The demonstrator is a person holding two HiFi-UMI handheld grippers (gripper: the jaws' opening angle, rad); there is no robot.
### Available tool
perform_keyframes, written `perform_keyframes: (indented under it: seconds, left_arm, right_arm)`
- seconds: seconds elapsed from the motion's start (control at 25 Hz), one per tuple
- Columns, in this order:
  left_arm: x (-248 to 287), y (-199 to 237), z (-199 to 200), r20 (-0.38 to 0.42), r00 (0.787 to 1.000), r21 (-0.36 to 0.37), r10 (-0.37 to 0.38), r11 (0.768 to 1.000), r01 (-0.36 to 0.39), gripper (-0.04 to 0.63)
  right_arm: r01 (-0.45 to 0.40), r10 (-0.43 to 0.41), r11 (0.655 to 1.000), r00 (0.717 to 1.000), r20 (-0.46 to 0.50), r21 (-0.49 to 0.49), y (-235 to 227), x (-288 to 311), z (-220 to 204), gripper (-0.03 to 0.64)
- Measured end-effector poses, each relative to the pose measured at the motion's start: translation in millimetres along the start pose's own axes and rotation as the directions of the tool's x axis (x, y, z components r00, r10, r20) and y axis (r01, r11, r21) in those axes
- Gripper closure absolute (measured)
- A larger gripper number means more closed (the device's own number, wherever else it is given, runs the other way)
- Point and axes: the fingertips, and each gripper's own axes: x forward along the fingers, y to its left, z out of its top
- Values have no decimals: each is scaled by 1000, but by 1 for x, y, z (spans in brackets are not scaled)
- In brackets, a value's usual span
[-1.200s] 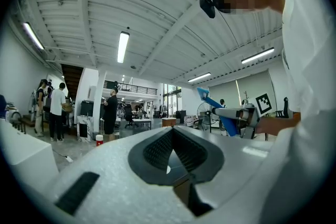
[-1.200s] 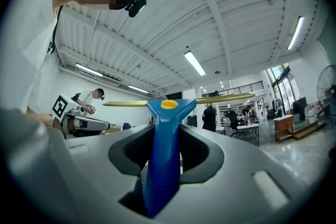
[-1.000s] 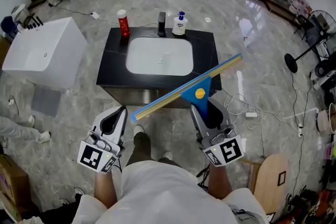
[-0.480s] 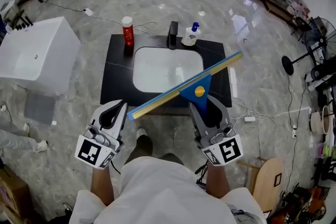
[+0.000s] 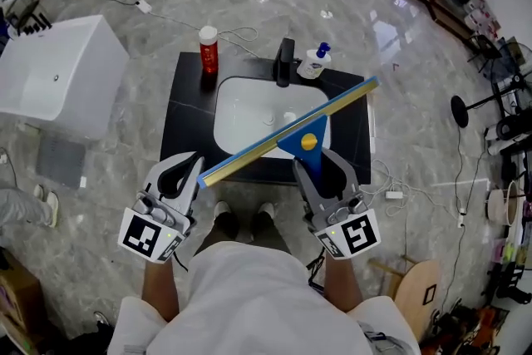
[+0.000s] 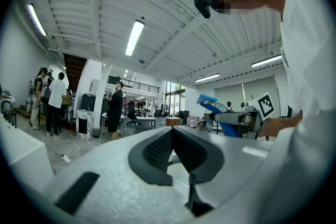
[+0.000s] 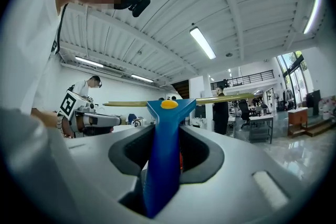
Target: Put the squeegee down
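Black tabletop (image 5: pixel 184 104) carries a white sink (image 5: pixel 249 108), a red bottle (image 5: pixel 208 50), a faucet (image 5: pixel 285 62) and a soap bottle (image 5: pixel 316 62). Right tongs (image 5: pixel 318 166) grasp the squeegee (image 5: pixel 287 137) by its blue handle, above the sink's near edge. Its long blade runs diagonally from lower left to upper right. Left tongs (image 5: pixel 184 166) are closed on nothing.

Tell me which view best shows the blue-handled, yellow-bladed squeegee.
The head view: the whole blue-handled squeegee shows, held in the right hand-held gripper. The right gripper view shows its handle between the jaws, blade a thin bar; the left gripper view, only a distant blue sliver.
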Motion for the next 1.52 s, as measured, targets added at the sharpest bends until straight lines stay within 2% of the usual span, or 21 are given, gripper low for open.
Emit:
perform_keyframes:
  seconds: [0.16,0.36,0.44,0.56,0.68,0.76,0.92,1.04,1.16,1.36,1.52]
  left_arm:
    - [12,3,0,5,999,-26,45,999,-45,594]
    - [4,32,-12,-21,989,-55,144,988,-145,594]
    - [-13,48,-26,-53,975,-58,214,975,-217,594]
    - [-45,82,-43,-89,940,-65,330,940,-336,594]
    - [-65,109,-41,-84,918,-61,388,917,-394,594]
    - [-66,116,-36,-73,919,-46,387,919,-391,594]
    - [-48,117,-31,-69,944,-26,324,945,-326,594]
    - [-33,118,-32,-63,958,-53,279,958,-283,594]
    - [-24,123,-37,-64,963,-77,261,961,-266,594]
    - [-24,133,-46,-75,960,-90,271,956,-278,593]
    - [-27,139,-50,-84,955,-91,284,952,-291,594]
  right_arm:
    - [-57,57,998,998,-23,15,-12,20,-6,471]
    - [-153,156,987,986,-65,49,-5,68,-23,471]
    - [-196,202,978,974,-105,64,1,90,-42,471]
    - [-261,273,961,945,-178,92,13,124,-83,471]
    - [-302,331,942,908,-258,146,27,160,-135,471]
    - [-319,365,928,880,-303,191,40,182,-172,471]
    - [-339,401,915,811,-426,218,65,224,-247,471]
    - [-325,389,921,757,-524,214,76,250,-302,471]
    - [-292,364,931,712,-601,218,74,275,-346,471]
    - [-264,327,944,648,-687,200,56,296,-389,471]
    - [-253,307,949,623,-719,186,48,302,-403,471]
